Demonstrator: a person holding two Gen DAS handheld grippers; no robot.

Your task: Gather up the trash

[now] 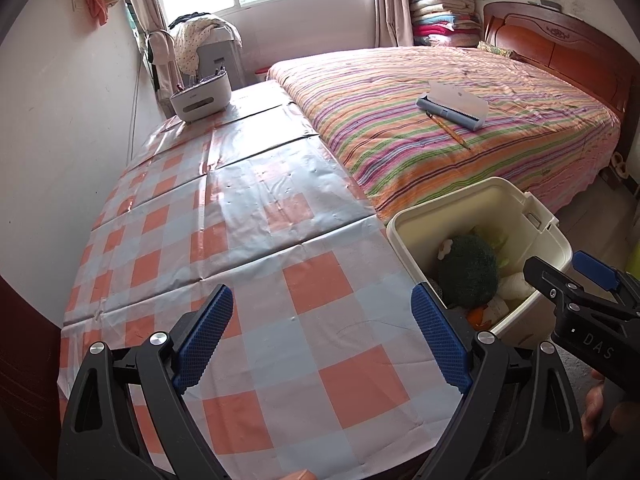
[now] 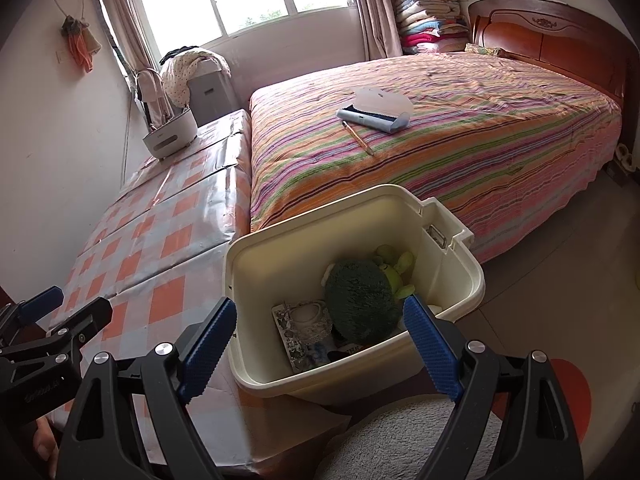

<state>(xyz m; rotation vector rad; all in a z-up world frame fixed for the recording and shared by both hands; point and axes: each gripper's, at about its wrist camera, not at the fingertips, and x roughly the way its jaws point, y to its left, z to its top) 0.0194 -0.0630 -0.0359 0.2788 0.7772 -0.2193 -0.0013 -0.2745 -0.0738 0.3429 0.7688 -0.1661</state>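
Your right gripper [image 2: 318, 348] and left gripper [image 1: 322, 336] both hang with jaws released and empty, the right over the cream bin [image 2: 448, 280] beside the checkered surface [image 1: 248, 240], likely ready for more trash.

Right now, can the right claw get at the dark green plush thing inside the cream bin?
Probably yes: the right claw is open just above the bin, which has no lid on, and the green plush lies on top, uncovered.
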